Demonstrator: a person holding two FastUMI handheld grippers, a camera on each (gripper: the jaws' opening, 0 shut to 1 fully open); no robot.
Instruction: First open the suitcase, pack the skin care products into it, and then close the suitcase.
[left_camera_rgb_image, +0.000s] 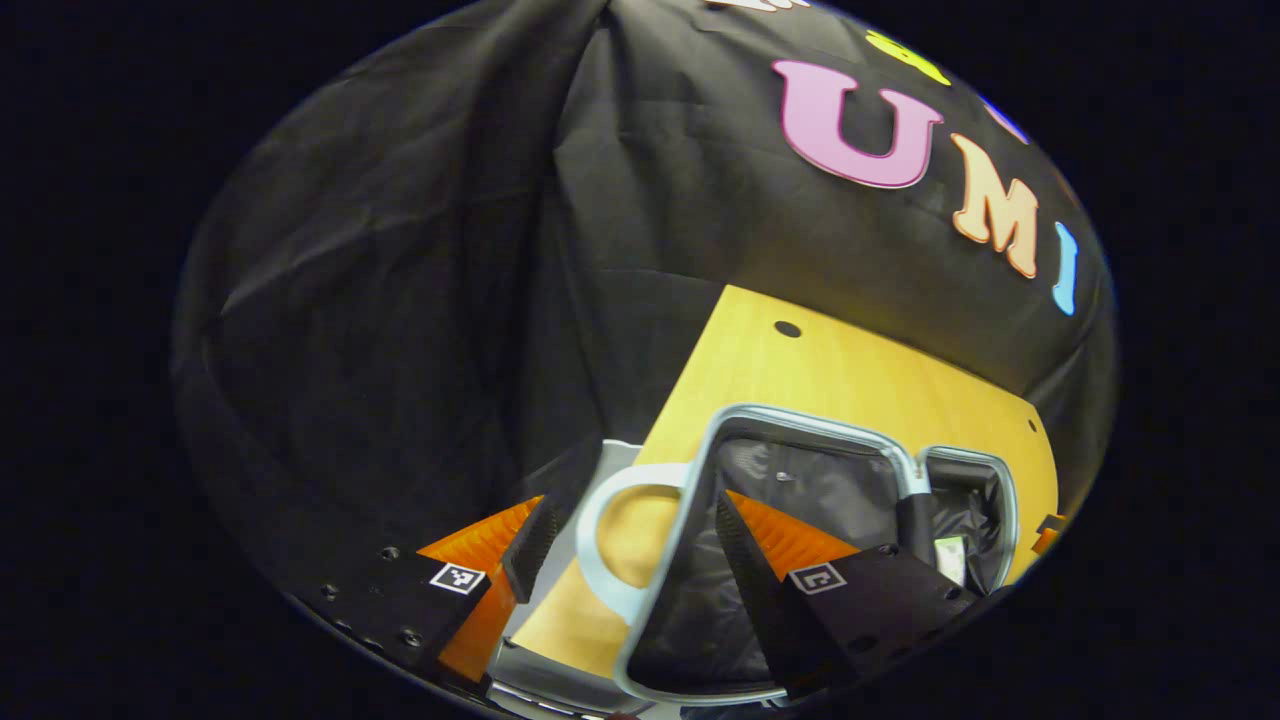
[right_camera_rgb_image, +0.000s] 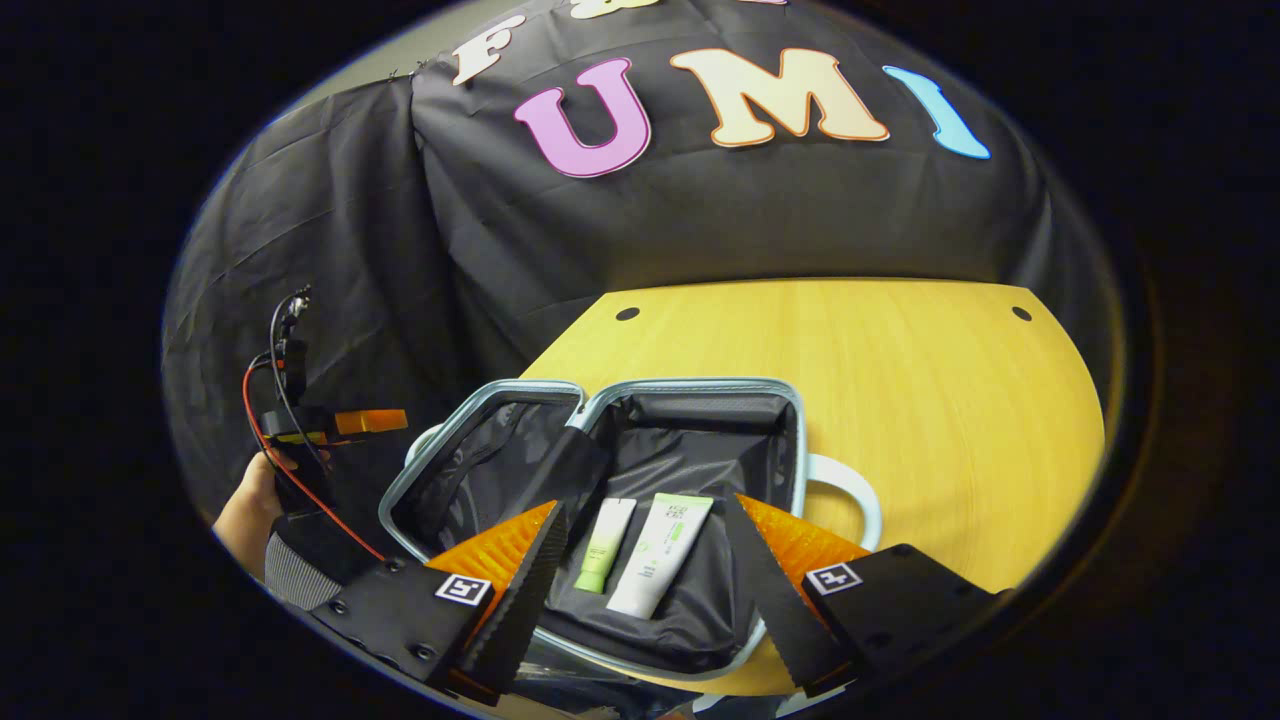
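Packing looks done — two tubes (right_camera_rgb_image: 645, 553) lie in the open suitcase (right_camera_rgb_image: 690, 425) at twelve o'clock. My right gripper (right_camera_rgb_image: 640, 570) and left gripper (left_camera_rgb_image: 625, 545) are spread, empty — next, swing the lid shut.

Wooden table (right_camera_rgb_image: 900, 400) — holes, perhaps drilled

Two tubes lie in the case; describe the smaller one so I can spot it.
On the wooden table lies the open grey-rimmed suitcase. In its black-lined half with the white handle, two tubes lie together: the smaller tube is narrower, fading to green, left of the wider white tube.
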